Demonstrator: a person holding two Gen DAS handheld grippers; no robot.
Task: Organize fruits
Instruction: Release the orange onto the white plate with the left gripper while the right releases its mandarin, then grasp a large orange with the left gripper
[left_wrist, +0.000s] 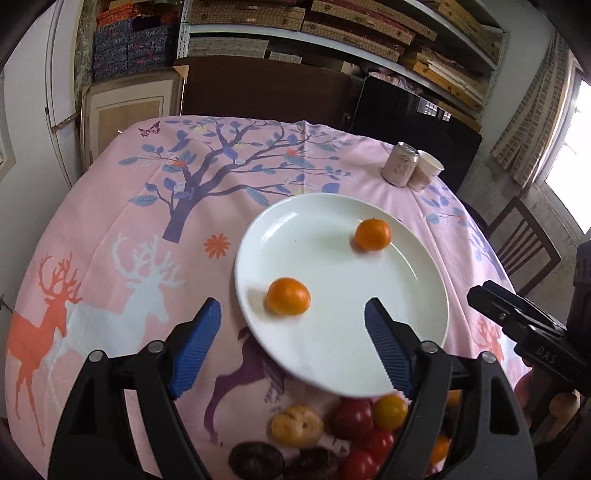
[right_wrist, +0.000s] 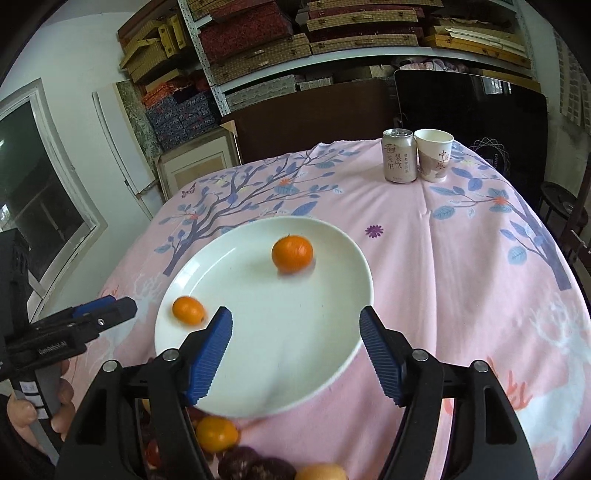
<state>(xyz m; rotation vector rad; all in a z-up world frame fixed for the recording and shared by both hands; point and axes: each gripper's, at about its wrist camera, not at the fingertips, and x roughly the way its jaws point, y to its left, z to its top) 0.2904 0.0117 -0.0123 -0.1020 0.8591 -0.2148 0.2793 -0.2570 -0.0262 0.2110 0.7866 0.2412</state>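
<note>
White plate looking glossy, smooth – glazed ceramic by its sheen. Two oranges on it showing matt, finely dimpled peel. Pink printed cloth covering bench, lying matt with soft creases. Can showing brushed metal top, printed satin side; cup beside it looking like matt paper. Left hand-held gripper – black moulded plastic arms, blue ribbed pads, small bright metal pins. Shelf boxes looking woven, rough.
</note>
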